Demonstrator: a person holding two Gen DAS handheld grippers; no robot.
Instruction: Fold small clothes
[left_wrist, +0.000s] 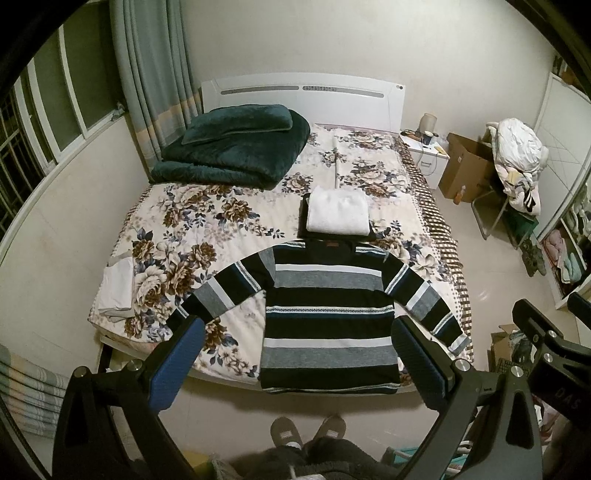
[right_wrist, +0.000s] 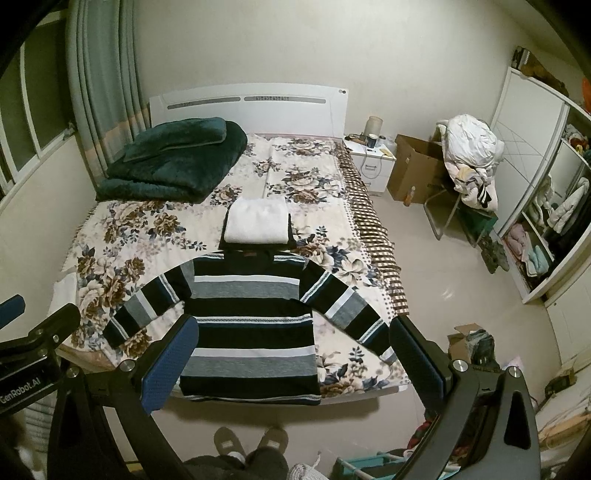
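A striped black, grey and white sweater (left_wrist: 325, 317) lies flat on the bed, sleeves spread, hem at the near edge; it also shows in the right wrist view (right_wrist: 251, 325). Behind its collar sits a folded white garment (left_wrist: 338, 214) on a dark folded one (right_wrist: 255, 219). My left gripper (left_wrist: 299, 332) is open and empty, held high above the sweater's lower part. My right gripper (right_wrist: 291, 332) is open and empty, also held above it, to the right of the left one.
The bed has a floral sheet (left_wrist: 192, 236). A folded dark green blanket (left_wrist: 236, 147) lies at the head, a white cloth (left_wrist: 116, 284) at the left edge. A nightstand (left_wrist: 424, 151), cardboard box (left_wrist: 465, 166), a chair with laundry (left_wrist: 517, 162) and a wardrobe (right_wrist: 543, 192) stand on the right. My slippered feet (left_wrist: 306, 430) stand at the bed's foot.
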